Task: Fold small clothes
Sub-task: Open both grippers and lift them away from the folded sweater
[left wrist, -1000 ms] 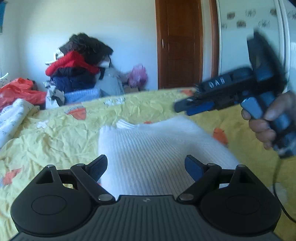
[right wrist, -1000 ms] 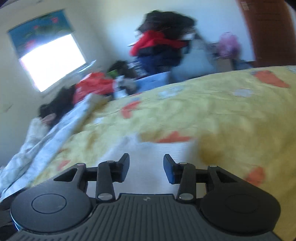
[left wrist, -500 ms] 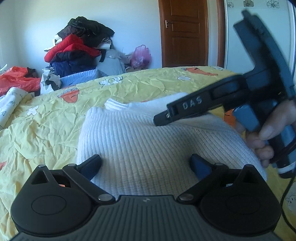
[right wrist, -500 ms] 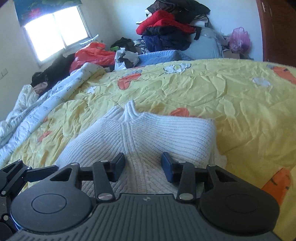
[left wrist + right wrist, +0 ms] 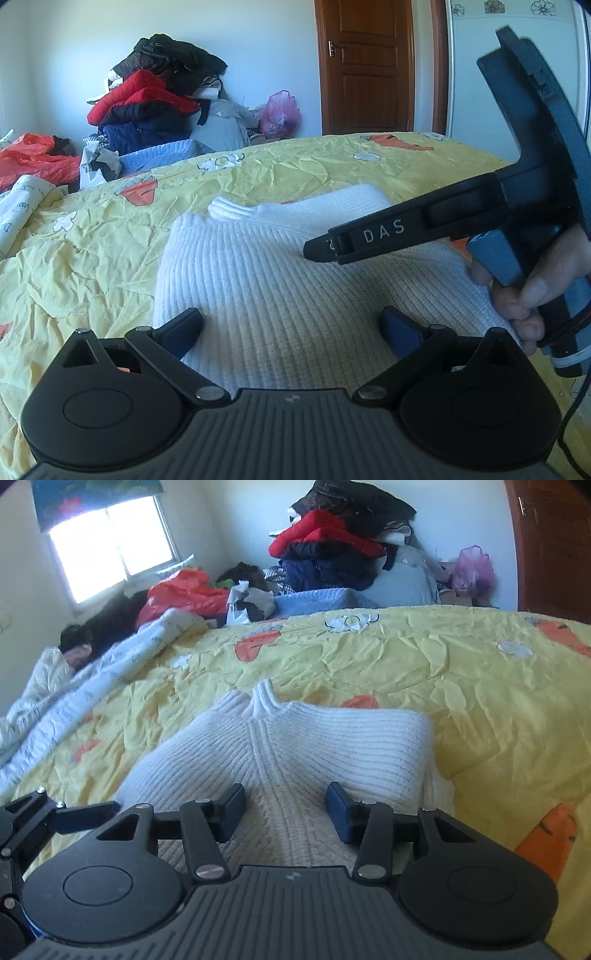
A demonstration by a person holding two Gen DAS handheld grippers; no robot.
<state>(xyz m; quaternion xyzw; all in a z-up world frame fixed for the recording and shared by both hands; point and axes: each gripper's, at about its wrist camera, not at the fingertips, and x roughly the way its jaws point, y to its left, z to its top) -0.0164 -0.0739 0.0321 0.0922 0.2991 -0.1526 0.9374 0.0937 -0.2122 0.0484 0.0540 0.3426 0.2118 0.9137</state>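
Observation:
A white ribbed knit sweater (image 5: 280, 280) lies folded on the yellow bedspread (image 5: 92, 251), collar at the far end. My left gripper (image 5: 291, 325) is open wide just above its near edge, empty. My right gripper (image 5: 286, 805) is open over the sweater (image 5: 295, 734) near its middle seam, empty. The right gripper also shows in the left wrist view (image 5: 317, 253), held by a hand at the right, its tip low over the sweater.
A pile of red, dark and blue clothes (image 5: 155, 99) stands behind the bed by the wall. A white printed blanket (image 5: 92, 686) lies along the bed's left side. A wooden door (image 5: 365, 66) is at the back. A window (image 5: 110, 550) is at the left.
Both grippers have come down closer to the sweater. The right gripper swung in over the sweater's right half and opened a little wider. The sweater has not moved.

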